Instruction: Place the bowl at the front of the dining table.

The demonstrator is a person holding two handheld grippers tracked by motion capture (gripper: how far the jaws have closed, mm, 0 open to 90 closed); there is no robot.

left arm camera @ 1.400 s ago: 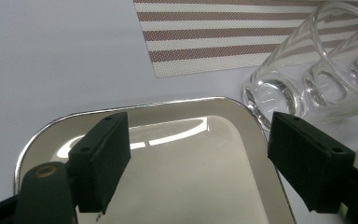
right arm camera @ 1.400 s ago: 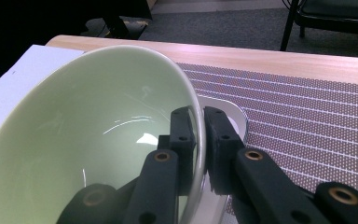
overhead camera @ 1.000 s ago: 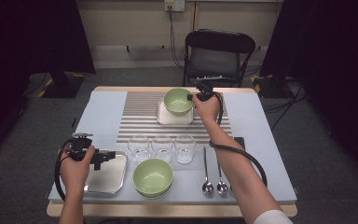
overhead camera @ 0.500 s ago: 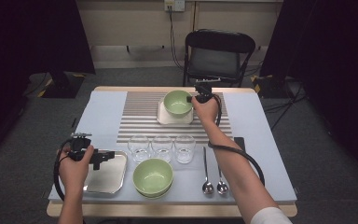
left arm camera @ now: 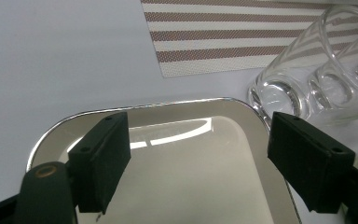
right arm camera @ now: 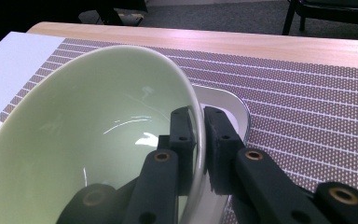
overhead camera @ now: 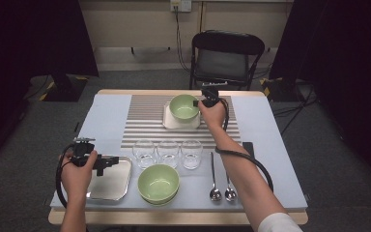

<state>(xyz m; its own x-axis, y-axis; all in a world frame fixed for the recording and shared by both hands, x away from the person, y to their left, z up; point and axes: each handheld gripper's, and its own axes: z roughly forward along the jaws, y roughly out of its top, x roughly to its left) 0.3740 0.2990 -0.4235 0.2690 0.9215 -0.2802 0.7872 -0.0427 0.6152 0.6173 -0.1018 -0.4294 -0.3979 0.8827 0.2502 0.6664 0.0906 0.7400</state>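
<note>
The high view shows a wooden table covered by a pale blue-grey cloth, with a brown-and-white striped placemat laid toward its far edge. On the far part of that mat a white square plate is set, and a pale green ceramic bowl is carried above it. The bowl's rim is clamped by the right gripper; in the right gripper view the black jaws are seen pressed on either side of the rim, one inside the bowl and one outside. Near the front edge a second pale green bowl is placed, and by the front left corner a shiny metal tray. Over this tray the left gripper is held with its jaws spread wide and nothing between them. Three clear glasses are lined up at the mat's near edge, and two metal spoons are laid toward the front right.
</note>
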